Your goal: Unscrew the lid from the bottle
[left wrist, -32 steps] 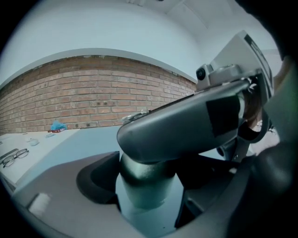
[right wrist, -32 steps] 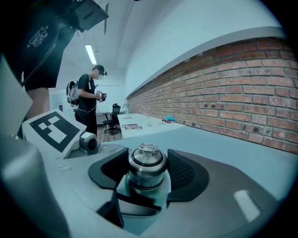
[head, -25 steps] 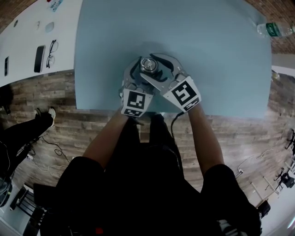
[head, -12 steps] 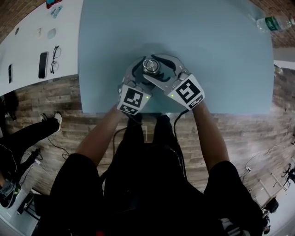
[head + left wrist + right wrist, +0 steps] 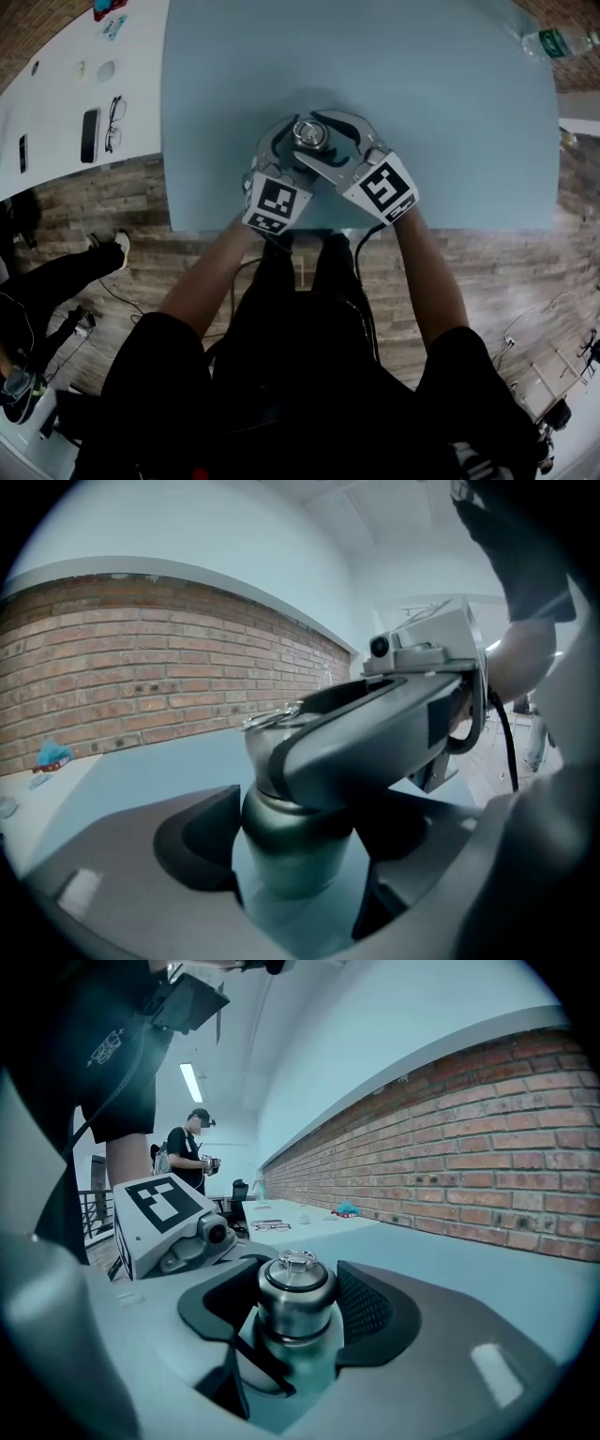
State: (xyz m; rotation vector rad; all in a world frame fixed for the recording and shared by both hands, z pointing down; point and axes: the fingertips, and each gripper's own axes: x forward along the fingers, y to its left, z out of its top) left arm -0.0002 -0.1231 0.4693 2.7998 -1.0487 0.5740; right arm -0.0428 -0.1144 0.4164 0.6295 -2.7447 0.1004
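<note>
The steel bottle (image 5: 286, 860) is standing near the near edge of the pale blue table (image 5: 422, 112), about midway along it. Both grippers are staying round it. The left gripper (image 5: 298, 841) is standing wide with its pads against the bottle's body. The right gripper (image 5: 298, 1307) is reaching over from the right, and its ribbed pads are closing on the metal lid (image 5: 296, 1283). Over the last second almost nothing is shifting. Only the left gripper's marker cube (image 5: 277, 204) is sitting at a slightly different angle, so the unscrewing is probably just starting or going slowly, and the lid is still sitting on the neck. The cubes are showing only black and white square patterns. The green label on the plastic bottle (image 5: 551, 42) at the far right corner is too small to read.
</note>
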